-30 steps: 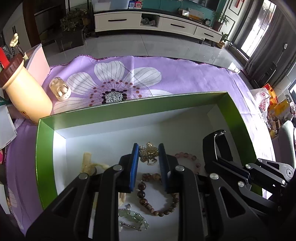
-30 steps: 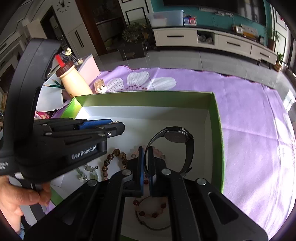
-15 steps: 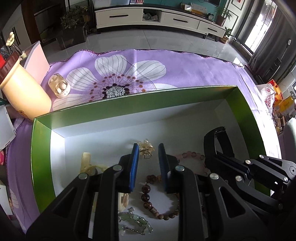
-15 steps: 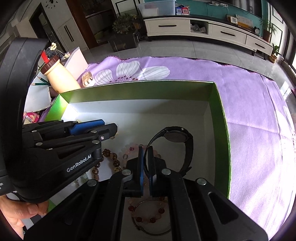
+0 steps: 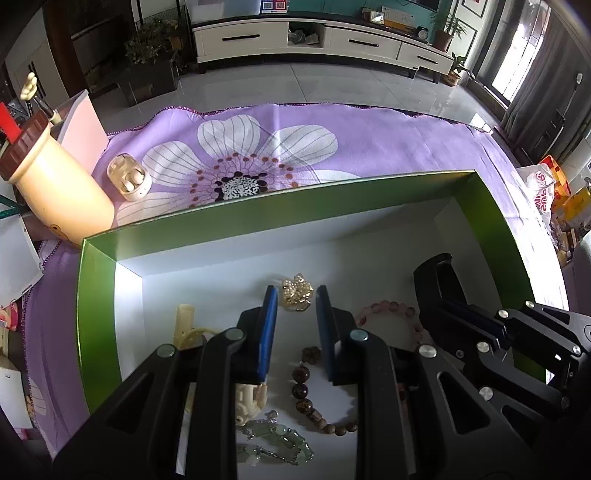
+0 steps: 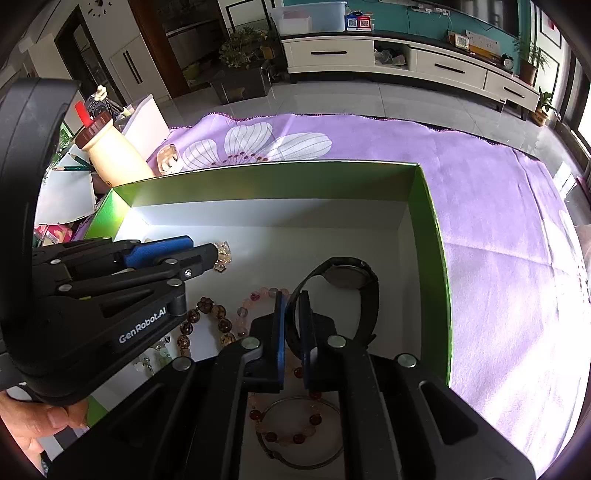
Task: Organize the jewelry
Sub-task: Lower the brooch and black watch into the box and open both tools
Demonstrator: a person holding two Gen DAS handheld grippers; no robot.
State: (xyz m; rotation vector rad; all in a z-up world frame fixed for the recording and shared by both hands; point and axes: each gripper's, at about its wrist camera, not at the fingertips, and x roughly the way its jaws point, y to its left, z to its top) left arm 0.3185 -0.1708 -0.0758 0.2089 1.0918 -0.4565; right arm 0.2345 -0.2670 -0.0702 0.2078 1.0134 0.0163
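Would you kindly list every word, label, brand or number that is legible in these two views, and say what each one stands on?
"GenRobot.AI": white lettering on the side of the left gripper, seen in the right wrist view.
Red lettering on the white plastic bag: warped, unreadable.
Blue and red code cards on the TV cabinet: too small.
Wall clock: cropped, no numerals legible.
Watch face: glare, nothing readable.

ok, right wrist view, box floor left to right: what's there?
Gold brooch → brown bead bracelet → pink bead bracelet → right gripper, its jaws just opening, strap between them → black watch → green box wall.
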